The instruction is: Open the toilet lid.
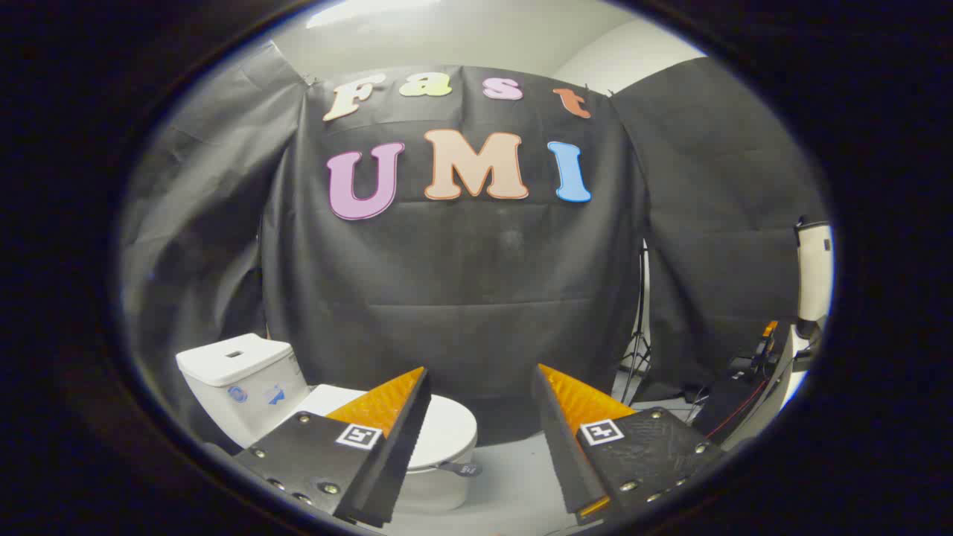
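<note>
Holding my gripper [480,417] spread wide and empty, I keep it high to take in the scene. Beyond my left finger sits the toilet [327,417], its smooth, rounded lid [445,432] down flat (glossy white ceramic, boxy tank [240,380] behind).

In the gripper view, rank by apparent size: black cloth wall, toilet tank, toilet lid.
1. Black cloth wall, by far the largest.
2. Toilet tank.
3. Toilet lid, shut and partly hidden behind one finger, so its rank against the tank is unsure.
The gripper is open.
</note>
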Demonstrator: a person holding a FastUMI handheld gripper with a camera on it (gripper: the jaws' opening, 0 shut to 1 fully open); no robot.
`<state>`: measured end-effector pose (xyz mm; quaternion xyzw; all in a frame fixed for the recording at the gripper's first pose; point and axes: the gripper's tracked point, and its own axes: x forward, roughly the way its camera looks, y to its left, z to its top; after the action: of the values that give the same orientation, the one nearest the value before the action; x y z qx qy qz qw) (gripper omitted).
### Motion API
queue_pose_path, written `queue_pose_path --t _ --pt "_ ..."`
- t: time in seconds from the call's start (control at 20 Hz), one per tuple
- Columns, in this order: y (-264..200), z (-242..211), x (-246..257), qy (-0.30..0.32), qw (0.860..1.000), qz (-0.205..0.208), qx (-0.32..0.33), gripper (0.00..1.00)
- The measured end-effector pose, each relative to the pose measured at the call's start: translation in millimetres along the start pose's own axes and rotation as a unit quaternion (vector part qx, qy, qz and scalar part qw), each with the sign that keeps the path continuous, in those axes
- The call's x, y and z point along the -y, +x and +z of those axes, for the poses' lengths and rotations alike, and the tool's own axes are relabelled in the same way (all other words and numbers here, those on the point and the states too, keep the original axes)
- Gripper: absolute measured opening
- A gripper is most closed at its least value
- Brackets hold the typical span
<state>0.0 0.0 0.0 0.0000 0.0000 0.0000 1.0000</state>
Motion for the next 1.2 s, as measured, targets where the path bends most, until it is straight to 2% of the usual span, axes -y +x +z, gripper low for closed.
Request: queue_pose_path --t 0.95,1.2 --pt "0.9 1.8 2.4 0.008 1.000 -0.004 0.002 0.82" --pt "1.6 -6.4 7.4 0.030 0.999 -0.008 -0.011 0.82"
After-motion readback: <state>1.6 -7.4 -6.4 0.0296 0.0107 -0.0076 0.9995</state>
